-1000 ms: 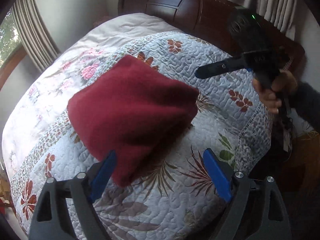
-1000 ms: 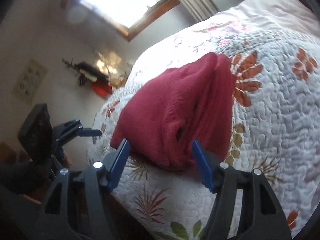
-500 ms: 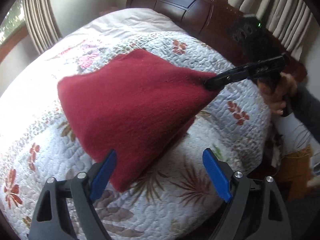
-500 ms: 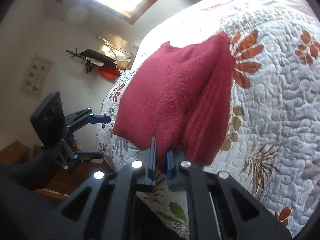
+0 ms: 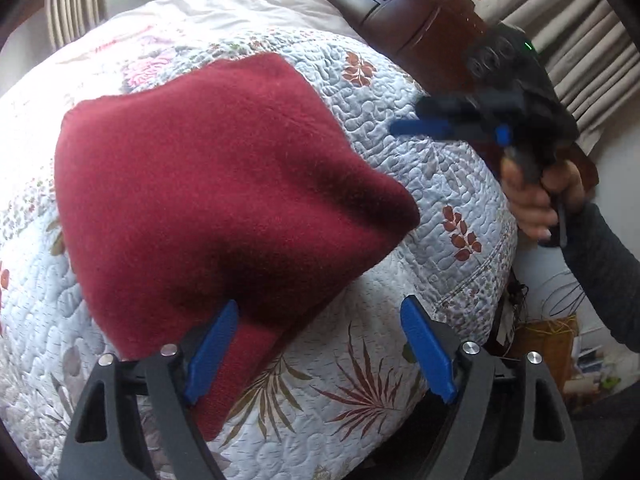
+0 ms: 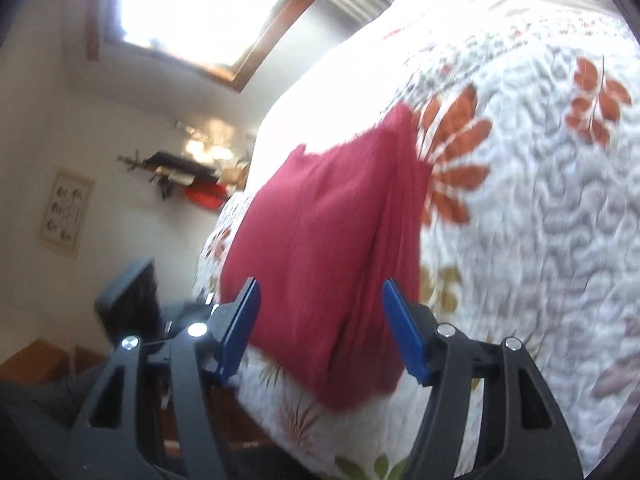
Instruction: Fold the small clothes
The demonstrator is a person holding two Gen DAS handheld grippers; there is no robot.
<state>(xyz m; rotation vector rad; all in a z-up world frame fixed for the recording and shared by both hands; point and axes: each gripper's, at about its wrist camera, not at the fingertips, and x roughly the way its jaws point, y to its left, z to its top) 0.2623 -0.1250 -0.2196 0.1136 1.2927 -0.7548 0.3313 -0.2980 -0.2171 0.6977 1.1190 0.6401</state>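
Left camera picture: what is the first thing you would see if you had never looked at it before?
The big dark red knitted garment, folded and lying in the middle of the flowery quilt on the bed. Next, the open left gripper just in front of it, and a hand holding the right gripper at the bed's right edge.

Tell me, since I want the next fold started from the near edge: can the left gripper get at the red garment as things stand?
Probably yes. The left gripper is open, and the red garment's near corner already lies by its left finger on the quilt. Nothing lies between them; the right gripper is off to the side.
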